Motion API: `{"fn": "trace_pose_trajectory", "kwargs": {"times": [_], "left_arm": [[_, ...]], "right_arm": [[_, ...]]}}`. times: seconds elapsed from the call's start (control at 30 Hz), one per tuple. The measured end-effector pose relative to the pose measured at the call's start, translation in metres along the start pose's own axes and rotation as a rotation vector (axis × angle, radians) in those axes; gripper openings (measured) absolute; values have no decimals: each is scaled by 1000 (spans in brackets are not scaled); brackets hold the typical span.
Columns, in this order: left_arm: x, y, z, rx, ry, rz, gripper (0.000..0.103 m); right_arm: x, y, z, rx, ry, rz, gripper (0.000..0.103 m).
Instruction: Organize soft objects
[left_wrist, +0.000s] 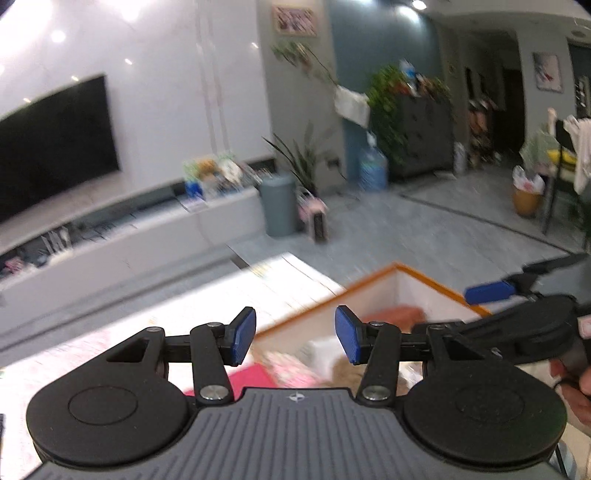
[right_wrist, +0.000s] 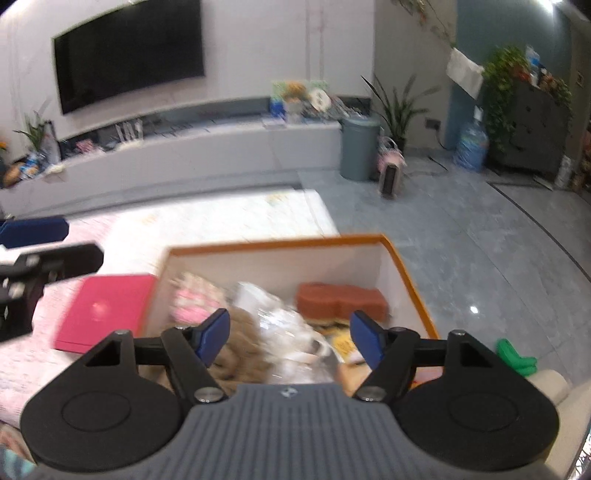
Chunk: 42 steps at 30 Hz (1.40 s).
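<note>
Left wrist view: one box (left_wrist: 402, 284) w/ an orange rim and white walls sits ahead and below, on a pale patterned mat (left_wrist: 207, 310). Inside, blurred – a brick-red sponge (left_wrist: 400, 314) at the far end, a white item, a pink patterned bundle (left_wrist: 291, 369) and a tan furry patch; can't count them more exactly than that. One pink pad (left_wrist: 251, 376) lies flat on the mat just left of the box. Left gripper (left_wrist: 295, 336) hangs over the box's near-left part, its two blue pads well apart, nothing between them, touching nothing. Right gripper (left_wrist: 491, 290) enters from the right edge w/ one blue pad showing; a hand (left_wrist: 576, 387) grips its handle.

Right wrist view: same box (right_wrist: 402, 258), seen more fully. Soft things in it – 1 brick-red wavy-edged sponge (right_wrist: 341, 301) against the far-right wall, 1 pink bundle (right_wrist: 192, 299) at the left, 1 tan plush (right_wrist: 243, 354) near the front, a clear crinkly plastic bag (right_wrist: 284, 321) in the middle, something yellow (right_wrist: 343, 343) under it. The pink pad (right_wrist: 107, 312) is outside, touching the box's left wall or just beside it – can't tell which. A green toy (right_wrist: 515, 358) lies on the grey floor right of the box. Right gripper (right_wrist: 290, 338) is above the heap, jaws wide and empty. Left gripper (right_wrist: 35, 230) shows at the left edge, one blue pad visible
</note>
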<state>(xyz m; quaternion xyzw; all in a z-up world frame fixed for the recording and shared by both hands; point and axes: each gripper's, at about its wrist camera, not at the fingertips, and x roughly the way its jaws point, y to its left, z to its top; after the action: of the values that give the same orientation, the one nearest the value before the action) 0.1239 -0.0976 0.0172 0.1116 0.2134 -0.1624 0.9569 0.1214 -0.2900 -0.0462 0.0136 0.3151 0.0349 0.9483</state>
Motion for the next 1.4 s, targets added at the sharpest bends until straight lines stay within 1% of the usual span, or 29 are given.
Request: {"fn": "trace_pose_trajectory", "kwargs": {"times": [0.2,0.33,0.4,0.47,0.5,0.53,0.6,0.67,0.73,0.83,0.97,1.1,1.17,1.27,1.4], "left_arm": [[-40,18,6,-15,-95,112,58],[-58,24,5,-8,-125,162,61],[-69,23,1,8,-142,193,68],[-77,20,-5,32,-169,235,82],[-80,18,-8,44,-185,264,84],[-82,15,-13,53,-201,292,88],[-86,10,-24,65,-232,337,90],[-87,7,-36,68,-241,363,93],[-86,6,-46,48,-214,370,93],[-82,12,-59,-7,-166,370,93],[-79,21,-78,-82,-99,359,93],[-81,40,-97,-193,-12,332,93],[-78,48,-103,-235,29,329,93],[-81,54,-117,-258,63,338,93],[-84,53,-125,-257,89,338,93]], "right_arm": [[-43,29,4,5,-99,104,77],[-66,47,0,41,-144,149,77],[-75,56,-4,61,-166,158,77],[-83,65,-10,66,-193,155,84],[-86,69,-13,59,-211,151,92],[-90,74,-17,46,-230,147,94],[-93,82,-25,14,-248,135,94],[-93,88,-32,2,-241,127,94],[-91,89,-39,19,-226,131,95],[-89,92,-52,45,-207,128,95],[-85,102,-68,21,-209,69,95],[-80,109,-78,19,-184,57,95],[-78,112,-82,-2,-178,50,96],[-78,118,-88,-33,-174,42,96],[-75,123,-97,-42,-152,53,96]]}}
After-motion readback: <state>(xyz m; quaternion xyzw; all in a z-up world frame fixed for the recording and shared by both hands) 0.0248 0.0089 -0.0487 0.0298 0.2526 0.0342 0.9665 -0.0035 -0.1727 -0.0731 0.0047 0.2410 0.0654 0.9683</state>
